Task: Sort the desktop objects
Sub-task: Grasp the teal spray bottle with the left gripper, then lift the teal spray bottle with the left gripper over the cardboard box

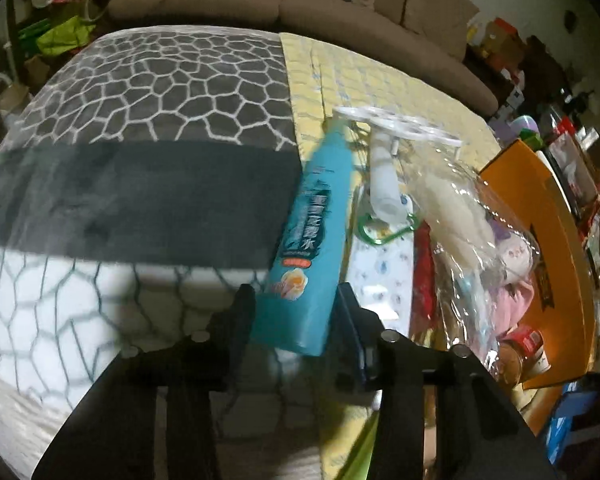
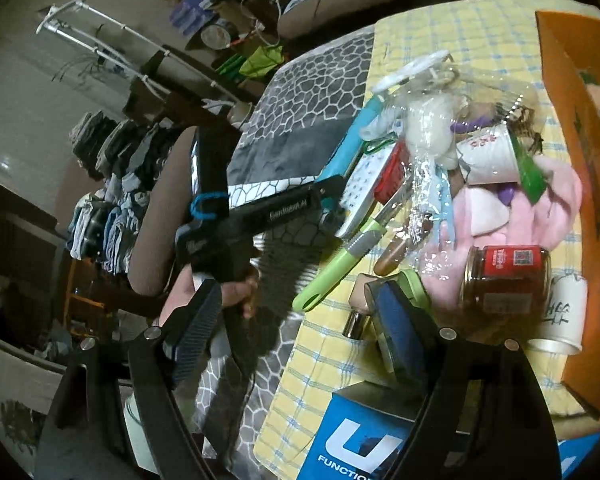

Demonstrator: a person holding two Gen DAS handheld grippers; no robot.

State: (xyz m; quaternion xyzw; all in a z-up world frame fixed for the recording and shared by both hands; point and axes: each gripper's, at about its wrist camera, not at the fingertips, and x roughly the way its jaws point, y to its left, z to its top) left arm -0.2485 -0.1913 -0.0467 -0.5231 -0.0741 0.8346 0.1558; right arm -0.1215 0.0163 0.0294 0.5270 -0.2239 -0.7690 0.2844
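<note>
A teal bottle (image 1: 312, 232) with a label lies along the seam between a grey stone-patterned mat (image 1: 160, 92) and a yellow checked cloth (image 1: 400, 80). My left gripper (image 1: 296, 300) has its base between both fingers, and the pads press on its sides. The right wrist view shows the left gripper (image 2: 328, 200) at the near end of that bottle (image 2: 348, 152), held by a person's hand (image 2: 236, 292). My right gripper (image 2: 300, 320) hangs above the table's near edge, open wide with nothing in it.
A pile fills the cloth: a clear plastic bag (image 1: 460, 200), a white fan (image 1: 384, 120), a red-labelled glass jar (image 2: 508, 276), paper cups (image 2: 488, 156), a green-handled tool (image 2: 340, 268), pink cloth (image 2: 540, 208). An orange box (image 1: 540, 208) stands at the right.
</note>
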